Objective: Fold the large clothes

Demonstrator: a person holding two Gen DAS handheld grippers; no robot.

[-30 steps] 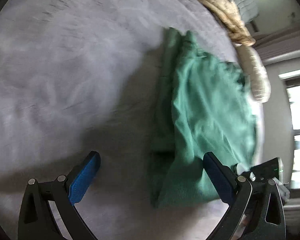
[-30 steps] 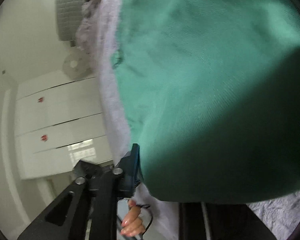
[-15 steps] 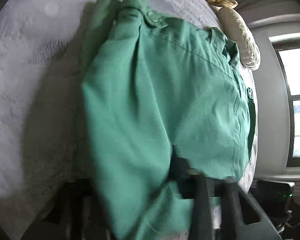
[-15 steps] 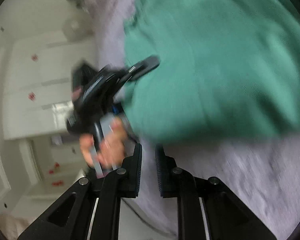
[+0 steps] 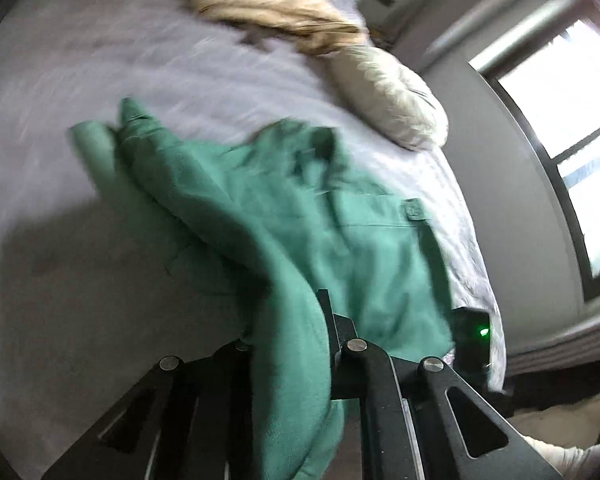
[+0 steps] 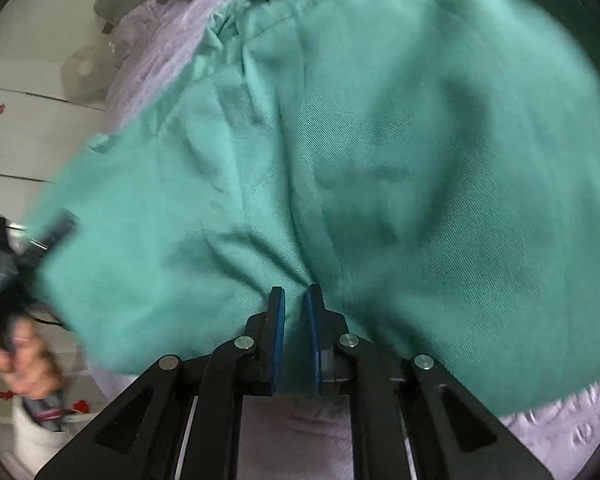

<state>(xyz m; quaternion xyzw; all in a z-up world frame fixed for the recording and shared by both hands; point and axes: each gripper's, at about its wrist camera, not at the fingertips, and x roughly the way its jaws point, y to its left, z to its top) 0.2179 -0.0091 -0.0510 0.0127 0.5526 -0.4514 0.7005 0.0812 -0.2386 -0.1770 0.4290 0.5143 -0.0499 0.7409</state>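
I find both claws clamped on the green trousers point(image 6: 340, 152) — left gripper point(image 5: 292, 320), right gripper point(image 6: 294, 300) — cloth stretching away ahead across the bed point(image 5: 60, 80).

The green garment point(image 6: 380, 160) is matt twill-weave cloth; the lavender bedcover point(image 6: 560, 432) beneath is softly textured, quilted fabric.
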